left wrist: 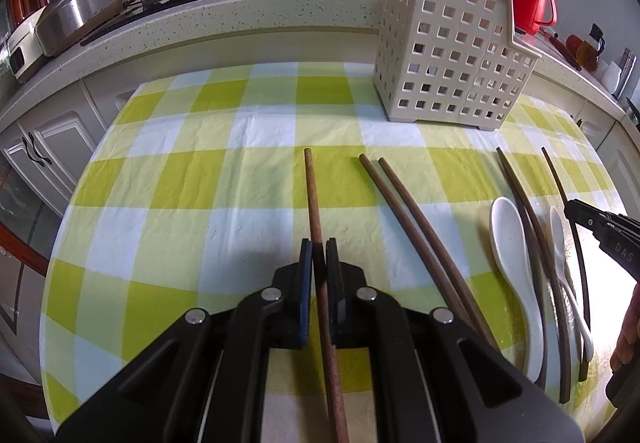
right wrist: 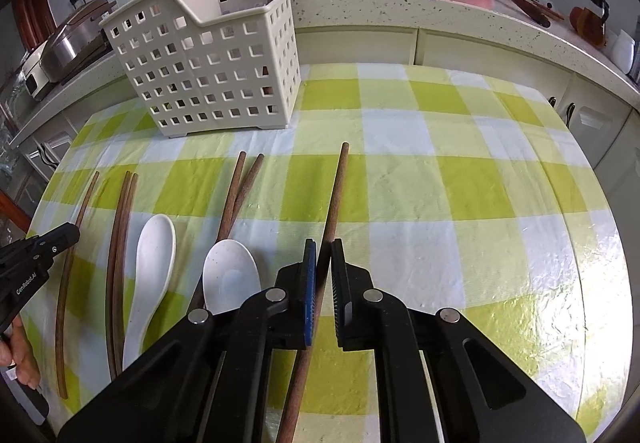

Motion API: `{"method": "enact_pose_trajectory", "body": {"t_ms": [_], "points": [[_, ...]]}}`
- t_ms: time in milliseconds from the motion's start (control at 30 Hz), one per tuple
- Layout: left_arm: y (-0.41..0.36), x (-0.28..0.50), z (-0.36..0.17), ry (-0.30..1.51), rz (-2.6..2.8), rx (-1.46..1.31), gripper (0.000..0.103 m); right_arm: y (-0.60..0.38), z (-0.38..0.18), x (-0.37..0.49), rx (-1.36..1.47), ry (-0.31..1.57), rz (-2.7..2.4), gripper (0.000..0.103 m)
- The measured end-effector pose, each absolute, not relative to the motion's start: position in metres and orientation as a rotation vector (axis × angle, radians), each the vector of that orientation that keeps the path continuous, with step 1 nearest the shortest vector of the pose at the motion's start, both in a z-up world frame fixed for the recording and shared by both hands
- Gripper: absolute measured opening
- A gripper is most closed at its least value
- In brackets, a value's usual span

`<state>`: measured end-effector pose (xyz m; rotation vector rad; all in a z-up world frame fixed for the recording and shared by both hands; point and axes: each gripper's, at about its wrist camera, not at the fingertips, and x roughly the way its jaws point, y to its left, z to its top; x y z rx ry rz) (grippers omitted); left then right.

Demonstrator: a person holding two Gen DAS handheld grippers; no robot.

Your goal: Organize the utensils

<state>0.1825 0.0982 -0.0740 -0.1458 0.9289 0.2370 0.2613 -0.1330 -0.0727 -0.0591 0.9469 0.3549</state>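
While each claw straddles it, a chopstick (left wrist: pixel 311 195) lies on the cloth.

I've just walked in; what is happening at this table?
A person is sorting utensils with two handheld grippers. The left gripper is shut on one chopstick; the right gripper straddles a second chopstick, seemingly not yet closed. Two white spoons lie on the checked cloth, with the basket behind.
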Motion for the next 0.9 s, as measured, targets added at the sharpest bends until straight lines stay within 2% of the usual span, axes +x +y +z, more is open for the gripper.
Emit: {"method": "enact_pose_trajectory", "body": {"t_ms": [900], "points": [[0.091,0.148,0.019,0.668,0.178,-0.188,0.006,-0.166,0.017,0.228,-0.021,0.730,0.376,0.008]]}}
